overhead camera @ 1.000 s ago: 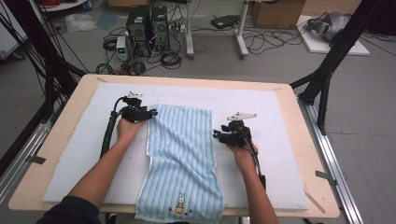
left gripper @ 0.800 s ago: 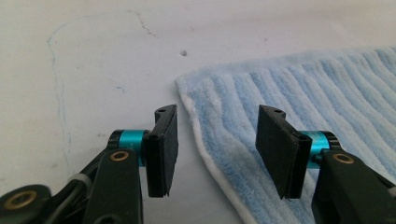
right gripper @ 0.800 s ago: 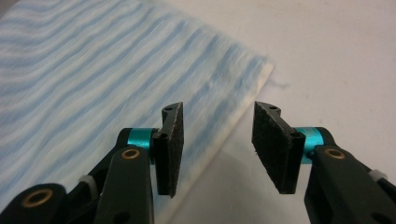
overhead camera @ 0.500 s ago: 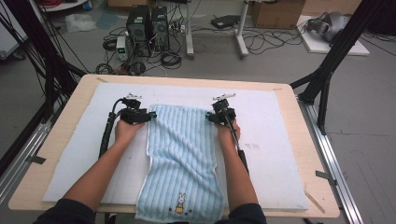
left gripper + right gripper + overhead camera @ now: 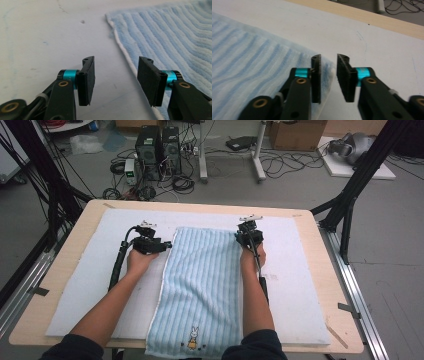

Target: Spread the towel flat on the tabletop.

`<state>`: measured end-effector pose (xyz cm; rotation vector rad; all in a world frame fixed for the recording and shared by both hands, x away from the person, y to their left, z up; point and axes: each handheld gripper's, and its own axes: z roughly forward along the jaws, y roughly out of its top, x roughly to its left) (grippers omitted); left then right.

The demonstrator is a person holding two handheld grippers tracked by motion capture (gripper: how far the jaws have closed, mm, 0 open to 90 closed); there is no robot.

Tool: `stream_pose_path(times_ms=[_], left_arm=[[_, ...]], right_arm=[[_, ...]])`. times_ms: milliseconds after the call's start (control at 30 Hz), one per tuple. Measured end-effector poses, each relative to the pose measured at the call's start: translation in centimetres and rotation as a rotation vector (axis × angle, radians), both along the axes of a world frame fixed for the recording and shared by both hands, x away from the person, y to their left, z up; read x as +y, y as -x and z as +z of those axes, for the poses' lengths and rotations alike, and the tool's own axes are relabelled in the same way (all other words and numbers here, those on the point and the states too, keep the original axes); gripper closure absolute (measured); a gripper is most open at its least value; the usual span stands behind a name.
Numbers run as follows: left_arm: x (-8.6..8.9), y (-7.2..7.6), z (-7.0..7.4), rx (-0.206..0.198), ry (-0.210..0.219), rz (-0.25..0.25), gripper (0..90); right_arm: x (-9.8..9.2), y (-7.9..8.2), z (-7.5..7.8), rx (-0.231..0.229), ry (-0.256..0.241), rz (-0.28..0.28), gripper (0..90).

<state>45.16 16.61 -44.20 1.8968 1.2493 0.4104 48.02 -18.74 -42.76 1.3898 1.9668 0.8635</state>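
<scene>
From the high view, a light blue striped towel (image 5: 202,290) lies flat and lengthwise down the middle of a white mat (image 5: 85,295) that covers most of the wooden table (image 5: 60,255), its near end hanging just over the table's front edge, with a small rabbit motif (image 5: 192,339) stitched near that end. The left gripper (image 5: 167,246) sits at the towel's left edge close to the far left corner, pointing in toward the cloth, the left hand (image 5: 140,261) wrapped behind it and a black cable (image 5: 118,265) looping back along the forearm. The right gripper (image 5: 243,236) is up at the far right corner of the towel, pointing away from the person, with the right hand (image 5: 252,257) resting on the cloth's right edge. Over to the left gripper view — the left gripper (image 5: 115,75) has its jaws standing wide apart with nothing between them, low over the white mat (image 5: 45,37), and the towel (image 5: 172,37) with its white hem runs up the frame, passing under the right-hand jaw. Now the right gripper view — the right gripper (image 5: 329,77) has its jaws parted by a narrow gap, not clamped on anything, and the towel (image 5: 252,65) has its corner right at the left-hand jaw, edging toward the gap; whether the cloth touches the pad is hard to tell. Beyond it the white mat (image 5: 374,45) stretches to the table (image 5: 372,20) at its far rim.
</scene>
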Motion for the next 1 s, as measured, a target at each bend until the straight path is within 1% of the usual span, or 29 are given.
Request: stream_pose_path(times_ms=[67, 133, 167, 200, 233, 267, 300, 333, 367, 400, 433, 500, 533, 567, 600, 633, 667, 700, 767, 800, 833, 867, 900, 933, 967, 1000], left_arm=[[-0.6, 0.0, -0.3, 0.009, -0.023, -0.011, 45.4], [-1.2, 0.0, -0.5, -0.009, -0.033, -0.010, 43.2], [-1.4, 0.0, -0.6, -0.017, -0.020, -0.017, 44.3], [-1.7, 0.0, -0.7, -0.022, -0.017, -0.016, 45.4], [-1.9, 0.0, -0.8, -0.033, -0.025, -0.018, 45.7], [-2.1, 0.0, -0.8, -0.047, -0.049, -0.021, 48.1], [-2.3, 0.0, -0.9, -0.063, -0.060, -0.018, 51.4], [-2.3, 0.0, -0.9, -0.072, -0.073, -0.024, 59.5], [-2.2, 0.0, -0.9, -0.067, -0.055, -0.054, 72.1], [-2.2, -0.2, -0.8, -0.065, -0.065, -0.054, 87.0], [-2.2, -0.4, -0.8, -0.071, -0.083, -0.051, 87.5], [-2.1, -1.0, -0.7, -0.085, -0.114, -0.003, 87.8], [-1.8, -1.2, -0.8, -0.085, -0.112, 0.026, 87.8], [-1.5, -1.5, -0.9, -0.080, -0.093, 0.056, 87.8], [-1.2, -1.8, -0.9, -0.069, -0.075, 0.077, 87.8], [-1.0, -2.0, -0.9, -0.061, -0.061, 0.087, 87.7], [-0.9, -2.1, -0.9, -0.061, -0.055, 0.091, 87.5], [-0.9, -2.1, -0.9, -0.063, -0.050, 0.092, 86.9], [-0.9, -2.1, -0.9, -0.062, -0.059, 0.077, 84.4], [-0.9, -2.0, -0.9, -0.060, -0.059, 0.073, 84.3], [-0.9, -2.0, -0.9, -0.061, -0.055, 0.067, 85.2], [-0.8, -2.0, -0.8, -0.060, -0.064, 0.054, 86.9], [-0.9, -1.9, -0.8, -0.064, -0.070, 0.047, 87.5], [-0.8, -1.9, -0.8, -0.064, -0.080, 0.038, 87.9], [-0.8, -1.9, -0.7, -0.061, -0.085, 0.035, 88.1], [-0.8, -1.8, -0.7, -0.060, -0.087, 0.036, 88.1]], right_arm=[[-0.3, 0.6, 0.4, -0.016, -0.035, 0.001, 66.0], [-0.9, 1.2, 0.8, -0.019, -0.069, 0.010, 62.4], [-1.2, 1.5, 0.9, -0.016, -0.076, 0.012, 62.3], [-1.5, 1.8, 0.9, -0.012, -0.078, 0.015, 62.1], [-1.9, 2.0, 1.0, -0.009, -0.091, 0.024, 61.7], [-2.2, 2.3, 1.0, 0.000, -0.099, 0.030, 61.0], [-2.5, 2.6, 1.1, 0.003, -0.102, 0.026, 60.7], [-2.8, 2.9, 1.1, 0.001, -0.103, 0.029, 60.7], [-3.0, 3.1, 1.1, 0.006, -0.107, 0.030, 60.3], [-3.2, 3.3, 1.0, 0.006, -0.105, 0.039, 60.3], [-3.4, 3.4, 1.0, 0.010, -0.102, 0.043, 60.2], [-3.5, 3.6, 0.7, 0.020, -0.109, 0.044, 59.9], [-3.5, 3.6, 0.6, 0.024, -0.115, 0.051, 59.8], [-3.4, 3.7, 0.6, 0.029, -0.124, 0.056, 59.8], [-3.2, 3.7, 0.5, 0.030, -0.126, 0.063, 59.8], [-3.0, 3.8, 0.4, 0.032, -0.129, 0.078, 59.8], [-2.7, 3.9, 0.4, 0.039, -0.143, 0.091, 59.8], [-2.3, 3.9, 0.2, 0.046, -0.156, 0.118, 59.8], [-1.3, 3.8, -0.2, 0.073, -0.167, 0.160, 60.8], [-0.8, 3.6, -0.6, 0.090, -0.159, 0.178, 63.6], [-0.2, 3.5, -1.0, 0.115, -0.138, 0.182, 67.0], [0.1, 3.3, -1.4, 0.137, -0.125, 0.188, 73.0], [0.4, 3.2, -1.7, 0.137, -0.110, 0.184, 78.6], [0.4, 3.1, -1.7, 0.129, -0.111, 0.178, 85.2], [0.4, 2.8, -1.7, 0.128, -0.104, 0.178, 86.5], [0.6, 2.4, -1.7, 0.121, -0.083, 0.173, 87.1]])
